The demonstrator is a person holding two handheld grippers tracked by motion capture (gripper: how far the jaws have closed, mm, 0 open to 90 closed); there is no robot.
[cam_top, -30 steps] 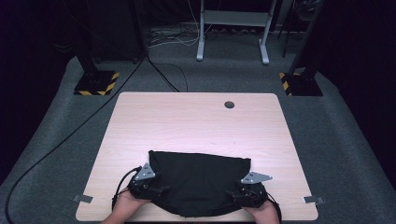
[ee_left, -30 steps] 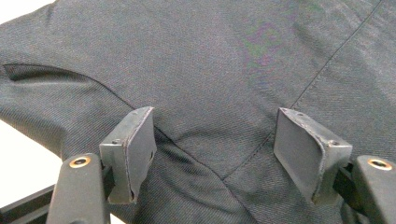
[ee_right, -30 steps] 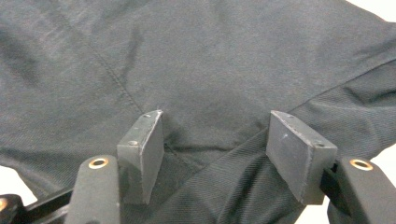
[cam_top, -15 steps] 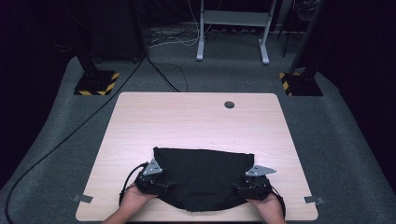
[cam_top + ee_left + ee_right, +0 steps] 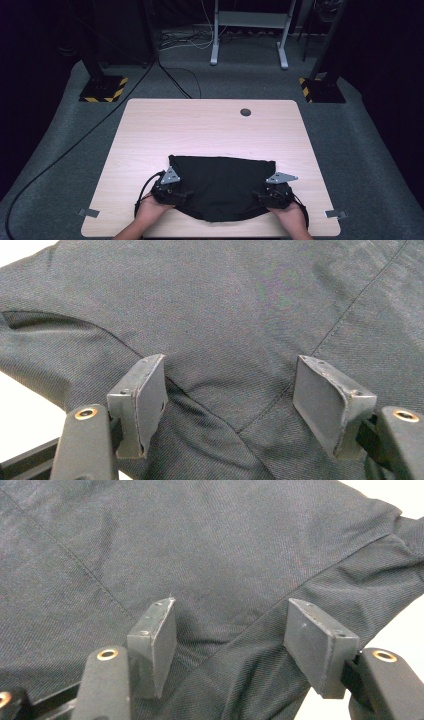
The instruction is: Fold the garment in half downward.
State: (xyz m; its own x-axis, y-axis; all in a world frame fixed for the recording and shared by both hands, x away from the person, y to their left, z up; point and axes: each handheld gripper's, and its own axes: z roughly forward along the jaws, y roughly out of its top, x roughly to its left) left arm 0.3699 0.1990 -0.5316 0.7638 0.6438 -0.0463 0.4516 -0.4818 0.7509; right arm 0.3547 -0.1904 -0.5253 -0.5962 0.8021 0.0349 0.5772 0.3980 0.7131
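Note:
A black garment [image 5: 222,187] lies spread flat on the light wooden table [image 5: 200,130], near the front edge. My left gripper [image 5: 180,192] sits at its left side and my right gripper [image 5: 260,195] at its right side, both pointing inward over the cloth. In the left gripper view the jaws [image 5: 230,385] stand wide apart over the dark fabric [image 5: 225,305], with a soft fold running between them. In the right gripper view the jaws [image 5: 240,625] also stand apart above the cloth [image 5: 200,540], across a seam and a folded edge. Neither pair of pads pinches the fabric.
A round cable hole [image 5: 245,112] sits near the table's far edge. Grey tape marks [image 5: 87,213] [image 5: 334,214] lie at the front corners. Beyond the table are two stands with striped bases [image 5: 102,90] [image 5: 320,90], floor cables and a metal frame [image 5: 248,30].
Both grippers have slid a little away from the person and to the right, and the garment has shifted with them. Its front hem now lies farther from the table's front edge.

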